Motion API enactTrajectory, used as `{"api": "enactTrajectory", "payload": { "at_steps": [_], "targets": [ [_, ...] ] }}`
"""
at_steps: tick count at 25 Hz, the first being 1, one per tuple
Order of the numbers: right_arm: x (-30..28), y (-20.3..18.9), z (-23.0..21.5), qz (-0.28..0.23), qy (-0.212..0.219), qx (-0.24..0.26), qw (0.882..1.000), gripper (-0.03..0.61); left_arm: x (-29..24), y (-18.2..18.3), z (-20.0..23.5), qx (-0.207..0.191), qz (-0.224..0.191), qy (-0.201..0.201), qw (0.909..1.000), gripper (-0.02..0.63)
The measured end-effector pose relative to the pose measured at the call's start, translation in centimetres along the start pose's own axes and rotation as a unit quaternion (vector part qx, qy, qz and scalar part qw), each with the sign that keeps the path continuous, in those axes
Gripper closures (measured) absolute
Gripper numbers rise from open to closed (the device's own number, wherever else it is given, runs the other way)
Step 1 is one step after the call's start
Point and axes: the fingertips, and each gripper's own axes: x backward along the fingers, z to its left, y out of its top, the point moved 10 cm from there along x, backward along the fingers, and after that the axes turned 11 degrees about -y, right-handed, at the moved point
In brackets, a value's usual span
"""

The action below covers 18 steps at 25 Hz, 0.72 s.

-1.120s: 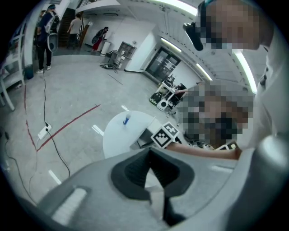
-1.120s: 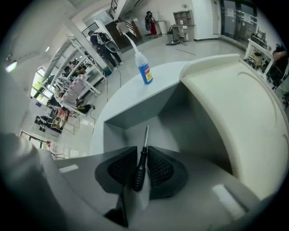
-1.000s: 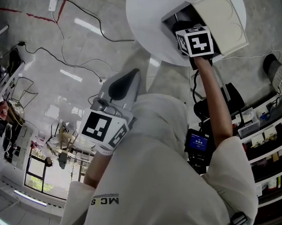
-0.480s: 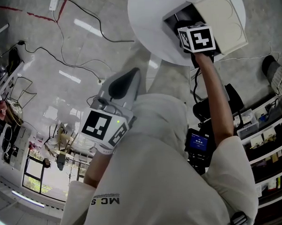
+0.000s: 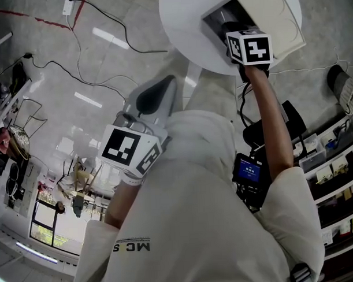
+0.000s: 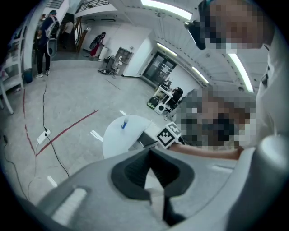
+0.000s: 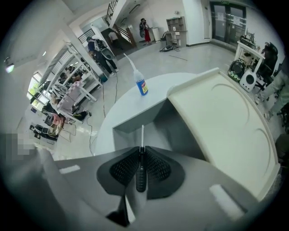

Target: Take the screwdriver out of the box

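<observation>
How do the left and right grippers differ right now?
The right gripper grips the screwdriver; the left gripper grips nothing. The right gripper is over the open box on the table; the left gripper is held off the table, near the person's body. Both are shut.

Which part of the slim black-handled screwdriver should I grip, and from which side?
Grip the slim black-handled screwdriver on its handle, coming from the butt end, as the right gripper does. The handle is thicker than the thin shaft, so the ribbed pads seat on it; the shaft points ahead toward the white box.
</observation>
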Motion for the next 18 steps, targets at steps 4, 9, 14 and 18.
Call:
{"api": "enactTrajectory", "payload": {
  "at_steps": [4, 9, 14, 18],
  "targets": [
    [1.2, -0.4, 0.1, -0.015, -0.006, -0.003, 1.0, 0.538, 0.1, 0.3, -0.4, -0.012, -0.006, -0.006, 0.9999, 0.614],
    [4.1, -0.8, 1.4, -0.036, -0.004, -0.007, 0.999, 0.538, 1.6, 0.8, -1.3, -0.027, -0.015, -0.013, 0.9994, 0.614],
    [7.6, -1.3, 2.7, -0.064, -0.006, -0.009, 0.998, 0.538, 3.0, 1.6, -2.8, -0.046, -0.027, -0.02, 0.9984, 0.614],
    [10.2, -1.6, 3.8, -0.088, -0.005, -0.022, 0.996, 0.54, 4.0, 2.3, -3.6, -0.061, -0.034, -0.027, 0.9972, 0.614]
  ]
}}
